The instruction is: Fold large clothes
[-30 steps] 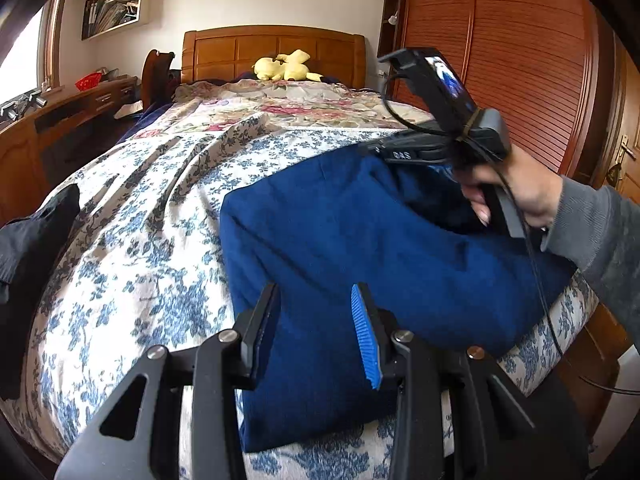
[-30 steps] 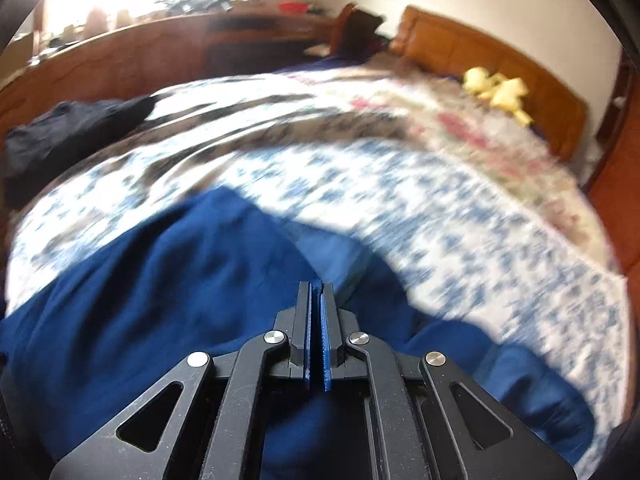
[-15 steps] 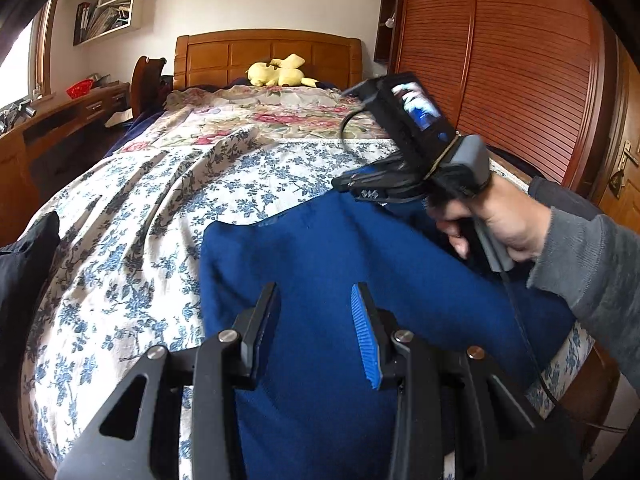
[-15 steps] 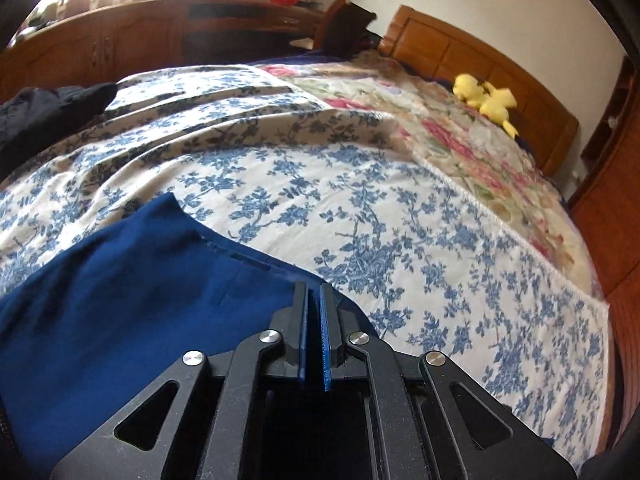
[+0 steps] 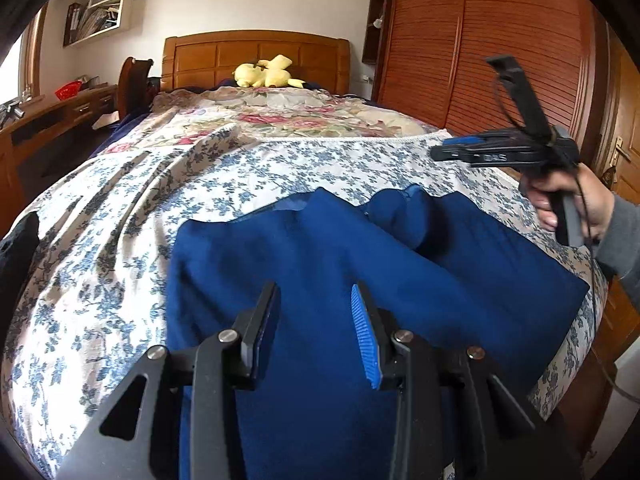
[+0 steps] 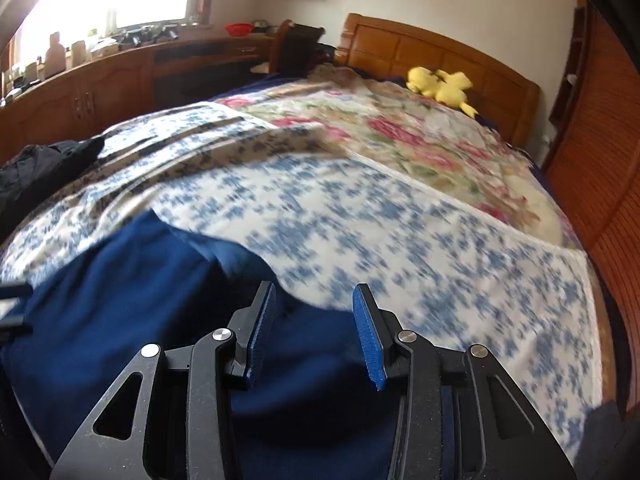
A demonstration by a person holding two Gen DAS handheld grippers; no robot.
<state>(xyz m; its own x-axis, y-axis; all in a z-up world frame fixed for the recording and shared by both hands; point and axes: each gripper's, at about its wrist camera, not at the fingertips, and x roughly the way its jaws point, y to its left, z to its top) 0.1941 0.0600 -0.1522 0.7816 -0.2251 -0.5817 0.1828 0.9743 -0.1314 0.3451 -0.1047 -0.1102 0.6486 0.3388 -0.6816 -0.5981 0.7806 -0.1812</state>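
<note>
Since half a second earlier, the right gripper (image 6: 314, 332) had let go and spread above the blue garment (image 5: 328, 264); the left gripper (image 5: 314, 332) hovered spread.

We are seeing a solid dark blue garment (image 5: 360, 272) lying on a white bedspread (image 5: 100, 280) with blue flowers, a pink rose-patterned quilt (image 6: 420, 148), a yellow plush toy (image 5: 266, 76), and bright blue gripper pads (image 5: 362, 340).

yellow plush toy (image 5: 267, 76) by headboard (image 5: 256, 54)
</note>
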